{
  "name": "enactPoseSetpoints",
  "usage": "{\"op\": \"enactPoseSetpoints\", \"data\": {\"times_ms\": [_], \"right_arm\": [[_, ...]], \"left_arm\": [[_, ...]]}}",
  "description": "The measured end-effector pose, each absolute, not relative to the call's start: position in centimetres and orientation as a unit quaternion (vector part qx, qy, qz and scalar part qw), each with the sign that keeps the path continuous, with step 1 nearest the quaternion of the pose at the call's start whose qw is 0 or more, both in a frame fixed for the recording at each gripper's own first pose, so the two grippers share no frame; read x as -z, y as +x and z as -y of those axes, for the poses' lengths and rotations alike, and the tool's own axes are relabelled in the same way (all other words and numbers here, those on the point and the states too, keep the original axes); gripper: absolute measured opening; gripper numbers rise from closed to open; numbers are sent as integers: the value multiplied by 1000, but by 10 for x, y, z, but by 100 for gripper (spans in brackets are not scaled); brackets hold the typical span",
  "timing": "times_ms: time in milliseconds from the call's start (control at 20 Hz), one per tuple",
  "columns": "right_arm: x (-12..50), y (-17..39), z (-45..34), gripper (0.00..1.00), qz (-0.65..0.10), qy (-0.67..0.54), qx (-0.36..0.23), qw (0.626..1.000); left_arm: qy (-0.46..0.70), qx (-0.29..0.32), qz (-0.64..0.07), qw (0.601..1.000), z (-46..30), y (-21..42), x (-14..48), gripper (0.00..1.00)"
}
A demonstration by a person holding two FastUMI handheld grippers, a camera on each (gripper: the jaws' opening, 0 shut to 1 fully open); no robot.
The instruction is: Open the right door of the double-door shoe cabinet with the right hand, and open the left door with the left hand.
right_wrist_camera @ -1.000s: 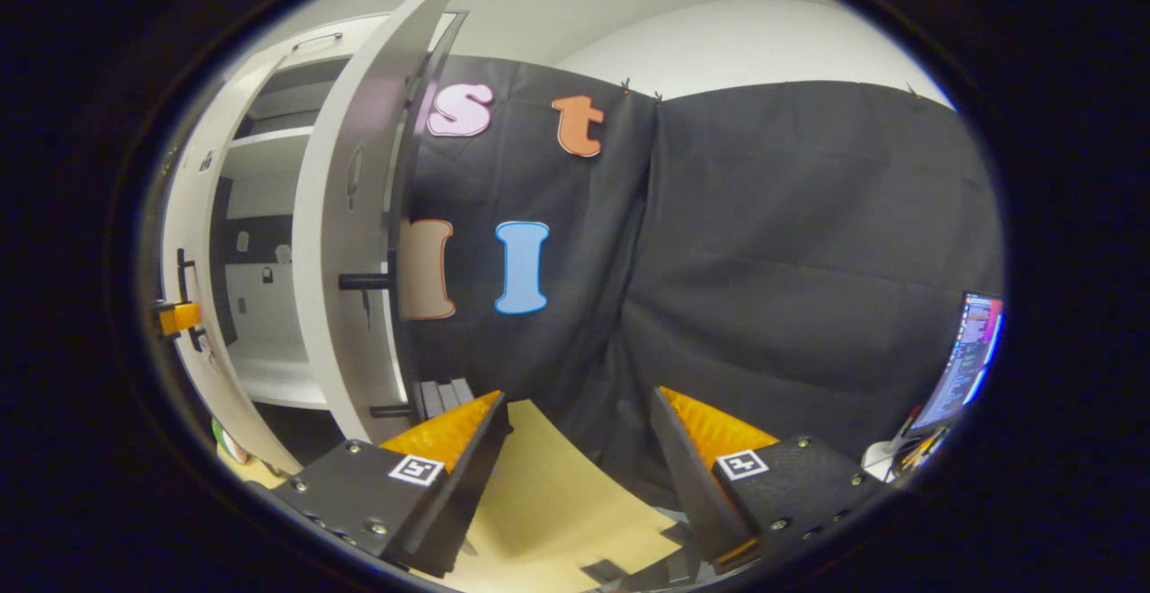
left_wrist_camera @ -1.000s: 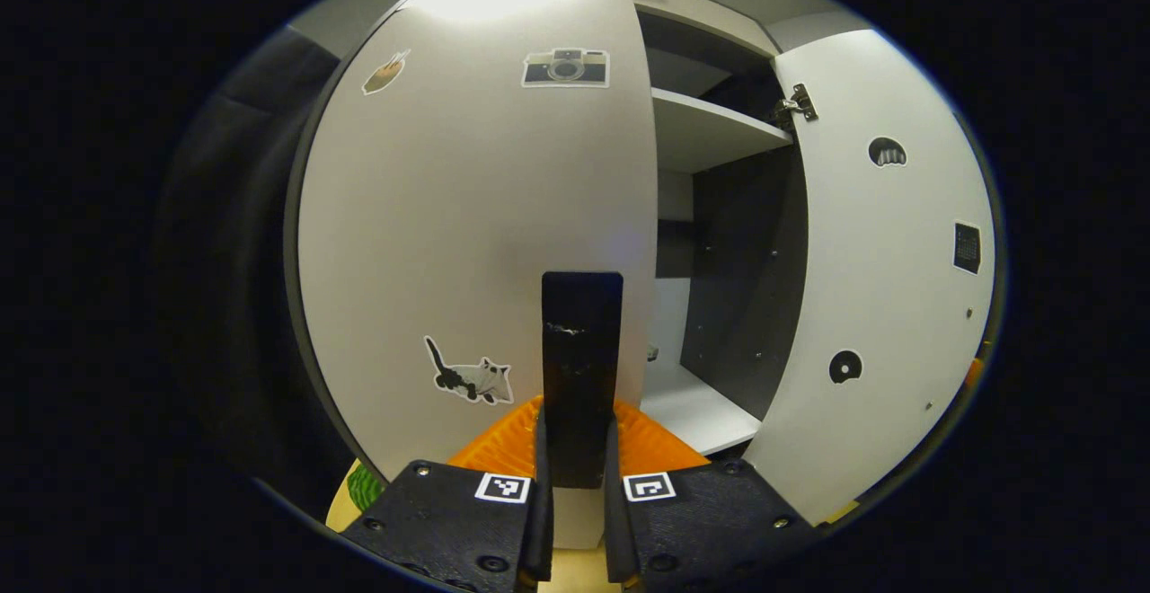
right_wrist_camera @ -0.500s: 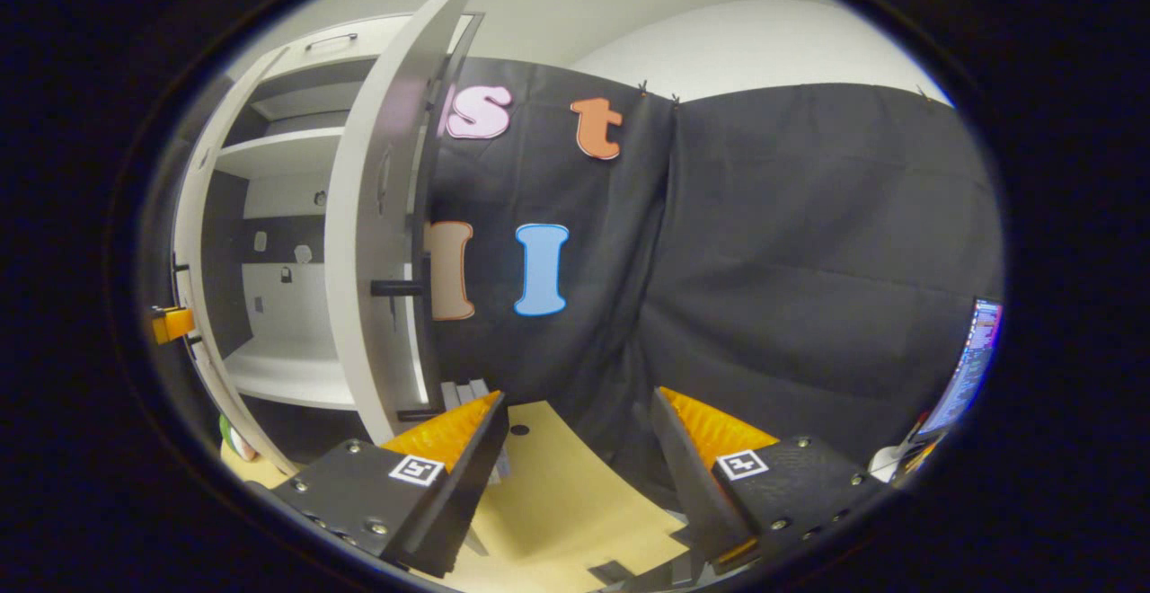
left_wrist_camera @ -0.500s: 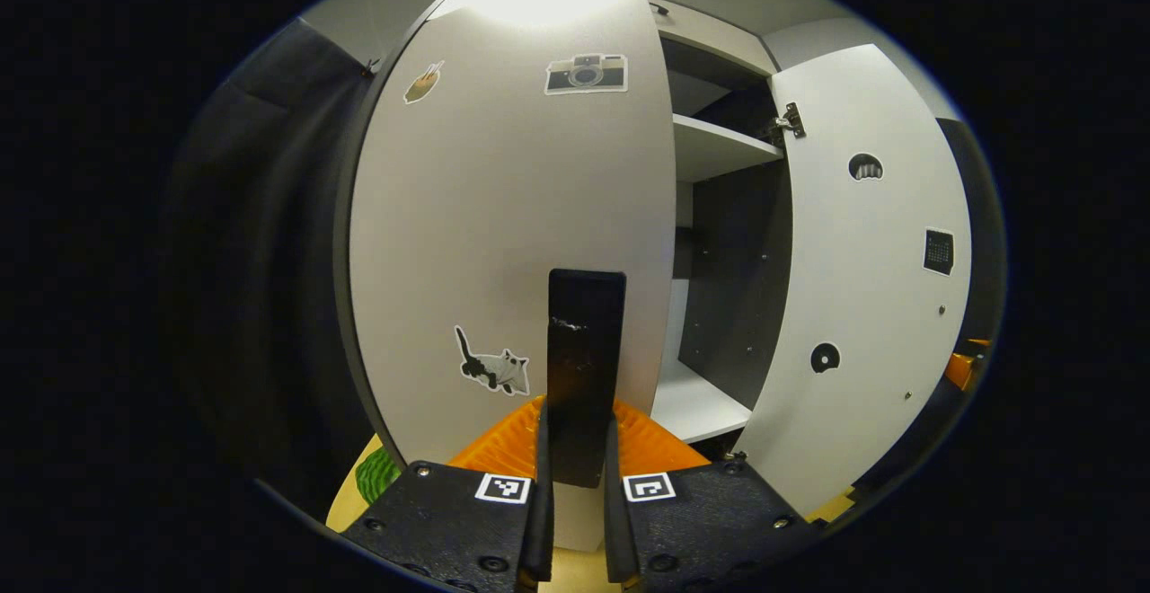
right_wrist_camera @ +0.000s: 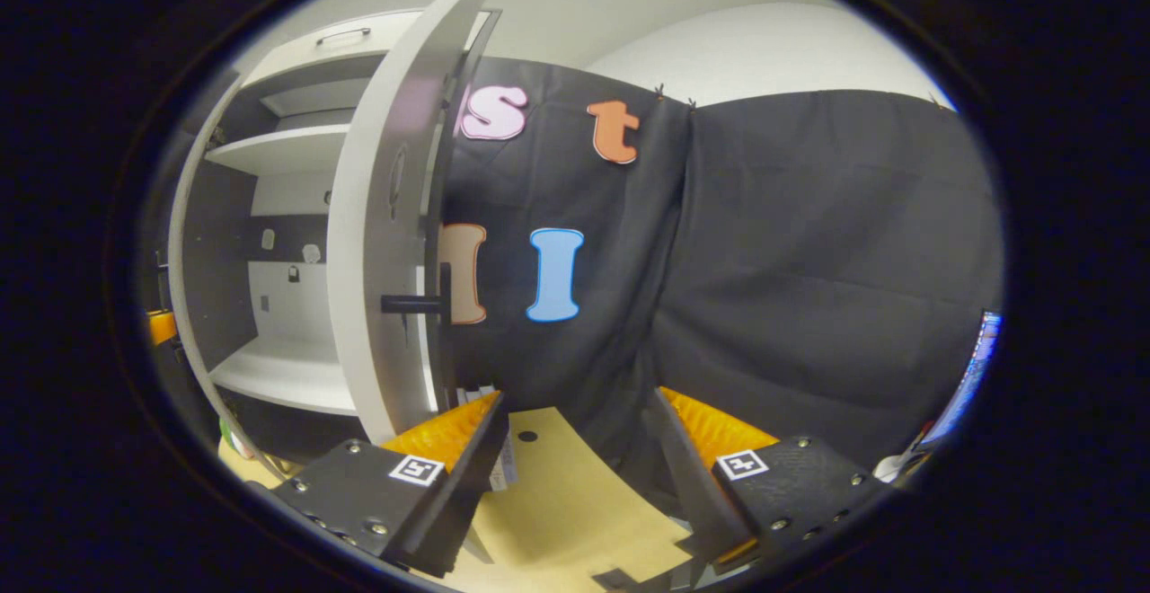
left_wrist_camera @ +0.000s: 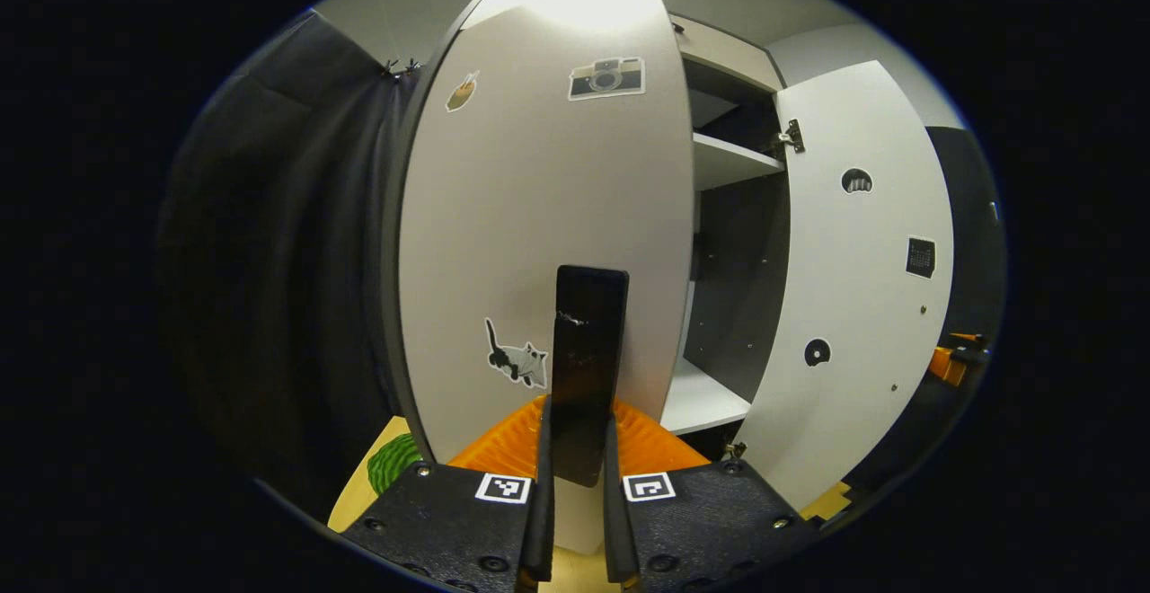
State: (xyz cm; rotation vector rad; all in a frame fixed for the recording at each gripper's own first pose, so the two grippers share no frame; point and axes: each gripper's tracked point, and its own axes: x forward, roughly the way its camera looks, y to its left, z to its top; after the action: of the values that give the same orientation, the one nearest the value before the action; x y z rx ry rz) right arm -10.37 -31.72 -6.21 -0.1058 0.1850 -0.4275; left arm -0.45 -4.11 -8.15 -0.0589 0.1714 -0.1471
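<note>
Left gripper view, bottom centre: left gripper [left_wrist_camera: 575, 476] pinching the black handle [left_wrist_camera: 586, 350] of the left door [left_wrist_camera: 539, 216], both fingers pressed on the bar's lower end. Just behind, door face filling the middle of the frame, swung partly out, with a cat sticker [left_wrist_camera: 519, 362] left of the handle, a camera sticker [left_wrist_camera: 606, 78] near the top and a small brown sticker [left_wrist_camera: 461, 92] at upper left. Right of it, the shoe cabinet [left_wrist_camera: 732, 216] interior with a white shelf [left_wrist_camera: 728, 162] above and a white floor panel lower down. Farther right, the right door [left_wrist_camera: 853, 287] standing wide open, inner face showing, hinge [left_wrist_camera: 789, 137] at its top. At far right edge, a sliver of the other gripper.

Right gripper view, bottom: right gripper [right_wrist_camera: 575, 436] spread wide, holding nothing, over a tan table [right_wrist_camera: 566, 503]. Beyond, left of centre, the right door edge-on with its handle sticking out toward the frame's right. At far left, cabinet shelves. Behind, black cloth across the right half.
</note>
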Motion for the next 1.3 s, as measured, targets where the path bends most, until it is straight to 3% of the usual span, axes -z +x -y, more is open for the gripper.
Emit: {"op": "enactPoseSetpoints", "data": {"times_ms": [150,700,1050,1300], "right_arm": [[66,-99,318,95,-93,-60,213,971],[73,-100,317,92,-101,-61,208,971],[75,-100,315,92,-101,-63,203,972],[76,-102,314,94,-101,-63,201,972]], "left_arm": [[-24,62,-82,994,28,-17,80,21],[-2,13,-83,996,-17,-47,76,16],[33,-63,-76,995,-76,-63,73,2],[24,-68,-66,995,-102,-73,71,1]]}}
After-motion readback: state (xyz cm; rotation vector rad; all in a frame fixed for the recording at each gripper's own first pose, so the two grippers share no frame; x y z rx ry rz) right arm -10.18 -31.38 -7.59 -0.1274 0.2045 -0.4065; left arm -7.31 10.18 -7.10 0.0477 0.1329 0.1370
